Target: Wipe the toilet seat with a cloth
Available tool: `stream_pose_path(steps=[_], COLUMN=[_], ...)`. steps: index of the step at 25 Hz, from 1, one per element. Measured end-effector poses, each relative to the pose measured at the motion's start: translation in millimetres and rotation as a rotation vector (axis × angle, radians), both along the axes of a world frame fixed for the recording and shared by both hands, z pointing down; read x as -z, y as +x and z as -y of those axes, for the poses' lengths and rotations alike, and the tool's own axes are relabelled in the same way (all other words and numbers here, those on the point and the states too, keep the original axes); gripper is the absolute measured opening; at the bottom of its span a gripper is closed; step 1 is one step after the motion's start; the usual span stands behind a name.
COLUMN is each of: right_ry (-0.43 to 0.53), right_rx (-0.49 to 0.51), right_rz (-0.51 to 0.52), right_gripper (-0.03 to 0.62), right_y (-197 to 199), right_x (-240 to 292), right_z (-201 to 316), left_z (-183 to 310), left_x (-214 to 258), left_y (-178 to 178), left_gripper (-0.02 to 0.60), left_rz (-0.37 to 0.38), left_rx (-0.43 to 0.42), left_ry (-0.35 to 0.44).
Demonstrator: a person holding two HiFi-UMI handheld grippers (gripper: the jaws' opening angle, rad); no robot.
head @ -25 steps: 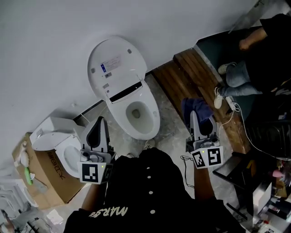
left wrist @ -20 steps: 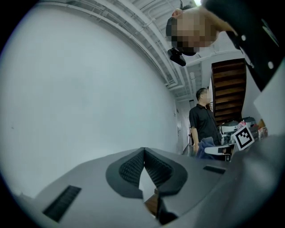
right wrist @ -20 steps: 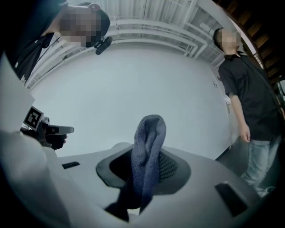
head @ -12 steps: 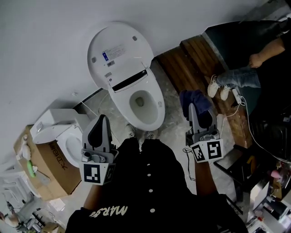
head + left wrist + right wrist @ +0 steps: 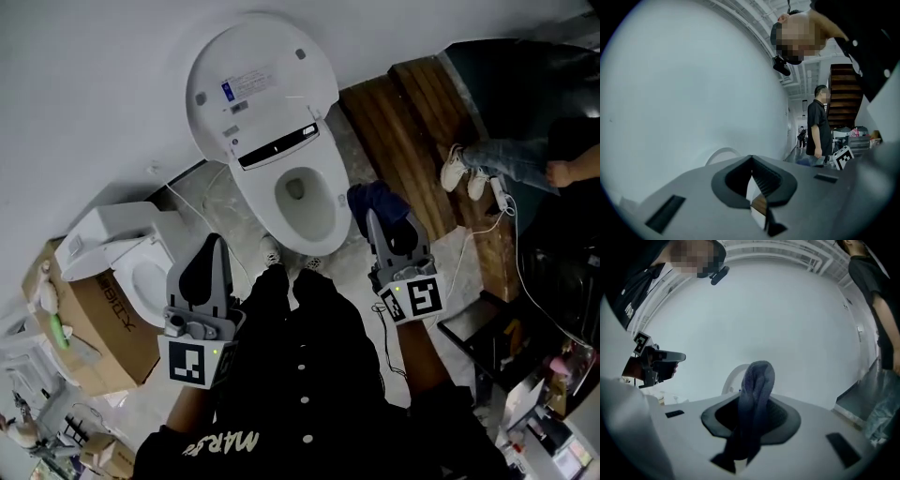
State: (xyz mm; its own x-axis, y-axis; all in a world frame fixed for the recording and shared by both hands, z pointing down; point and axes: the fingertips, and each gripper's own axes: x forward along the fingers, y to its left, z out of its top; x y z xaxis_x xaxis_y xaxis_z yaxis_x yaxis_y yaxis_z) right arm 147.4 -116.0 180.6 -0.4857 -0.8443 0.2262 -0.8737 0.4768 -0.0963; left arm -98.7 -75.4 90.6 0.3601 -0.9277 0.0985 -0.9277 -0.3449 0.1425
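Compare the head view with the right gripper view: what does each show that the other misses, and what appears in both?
Only the head view shows the open toilet bowl, a second toilet resting on a cardboard box, and the wooden platform. Only the right gripper view shows the fingers shut on the dark blue cloth, which is folded up between them. Both views show the cloth, the left gripper and, it seems, the raised toilet lid.
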Motion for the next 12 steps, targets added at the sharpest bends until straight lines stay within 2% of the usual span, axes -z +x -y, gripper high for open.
stream_pose_path(steps=[12], right_ry=[-0.056], right_rx=[0.132], right_rz=[-0.098], right_gripper=[0.109], right_y=[-51], right_x=[-111], right_z=[44], left_z=[9], left_x=[-60], left_y=[-2], left_gripper=[0.011], left_rz=[-0.009], left_rx=[-0.02], left_ry=[-0.073])
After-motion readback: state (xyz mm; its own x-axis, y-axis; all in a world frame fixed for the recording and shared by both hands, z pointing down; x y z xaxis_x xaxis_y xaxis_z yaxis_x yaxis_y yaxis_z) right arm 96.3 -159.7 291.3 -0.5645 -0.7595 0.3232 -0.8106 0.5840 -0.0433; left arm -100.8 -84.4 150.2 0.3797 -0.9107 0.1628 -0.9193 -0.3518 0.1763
